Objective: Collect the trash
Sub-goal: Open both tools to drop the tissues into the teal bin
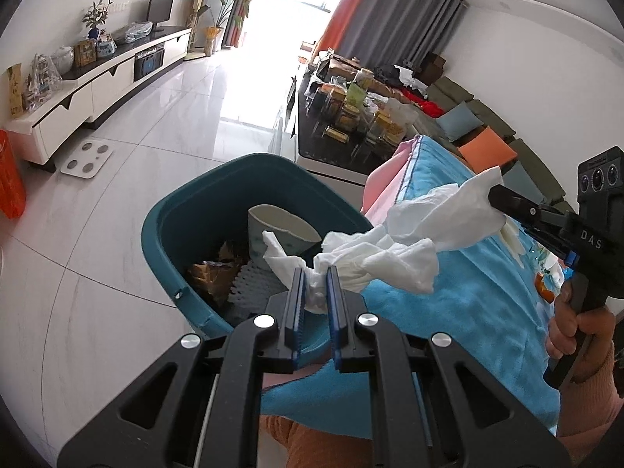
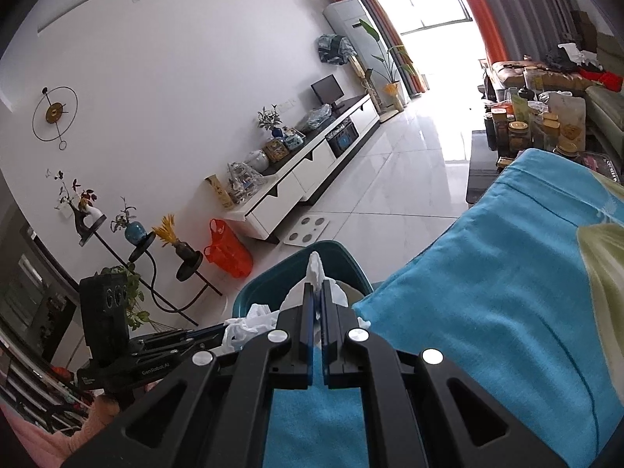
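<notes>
The task looks partly done: the teal plastic waste bin [image 1: 183, 230] on the floor already holds a squashed paper cup [image 1: 279, 230], brown wrappers [image 1: 212, 273] and a piece of white foam netting [image 1: 249, 284], while the crumpled white tissue paper [image 1: 374, 257] has not yet gone in. The left tool [image 1: 315, 273] is clamped on one wad of that tissue, just above the bin's near rim; the right tool [image 2: 316, 292] is pressed together on another wad, its tips also pointing at the bin's opening. In the left wrist view the two wads appear to touch or to be one long piece, and I cannot tell which. What is left, by my judgement, is to bring both over the opening and let go; some small items near the person's right hand [image 1: 573, 323], on the blue cloth-covered worktop [image 1: 468, 304], may also be trash, but they are too small to tell. The bin stands just beside the worktop's edge, so the tissue has only a short way to cross. To the bin's far side the glossy white tiled floor [image 1: 128, 179] lies open, with a white bathroom scale [image 1: 87, 158] well apart; the two tools are close together, so they could crowd each other over the rim.
</notes>
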The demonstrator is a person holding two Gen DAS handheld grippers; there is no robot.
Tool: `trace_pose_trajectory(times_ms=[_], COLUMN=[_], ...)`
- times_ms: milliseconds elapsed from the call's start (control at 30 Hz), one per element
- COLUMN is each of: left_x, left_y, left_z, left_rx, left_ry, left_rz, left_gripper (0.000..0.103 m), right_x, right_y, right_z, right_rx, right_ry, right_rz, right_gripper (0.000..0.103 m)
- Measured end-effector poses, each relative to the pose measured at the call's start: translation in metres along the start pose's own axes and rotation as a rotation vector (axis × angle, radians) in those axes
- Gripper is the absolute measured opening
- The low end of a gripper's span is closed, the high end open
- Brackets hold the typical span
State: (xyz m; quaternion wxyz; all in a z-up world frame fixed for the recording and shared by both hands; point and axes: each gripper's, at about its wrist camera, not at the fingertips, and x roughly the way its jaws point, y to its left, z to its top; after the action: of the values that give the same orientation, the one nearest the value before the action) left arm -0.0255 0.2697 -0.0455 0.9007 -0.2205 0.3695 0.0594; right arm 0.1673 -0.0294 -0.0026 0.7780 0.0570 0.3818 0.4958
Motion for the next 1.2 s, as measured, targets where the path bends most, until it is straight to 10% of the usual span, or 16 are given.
trace_pose_trajectory(times_ms=[1200], left_x=[0.015], left_y=[0.024], left_z=[-0.007], left_rx=[-0.021], left_ry=[-0.018], left_rz=[0.108], left_gripper=[0.024], right_x=[0.096], right_y=[0.028], right_z=[0.006], right_rx=[-0.034], right_ry=[0.135], right_rz=[-0.061], right_gripper=[0.006])
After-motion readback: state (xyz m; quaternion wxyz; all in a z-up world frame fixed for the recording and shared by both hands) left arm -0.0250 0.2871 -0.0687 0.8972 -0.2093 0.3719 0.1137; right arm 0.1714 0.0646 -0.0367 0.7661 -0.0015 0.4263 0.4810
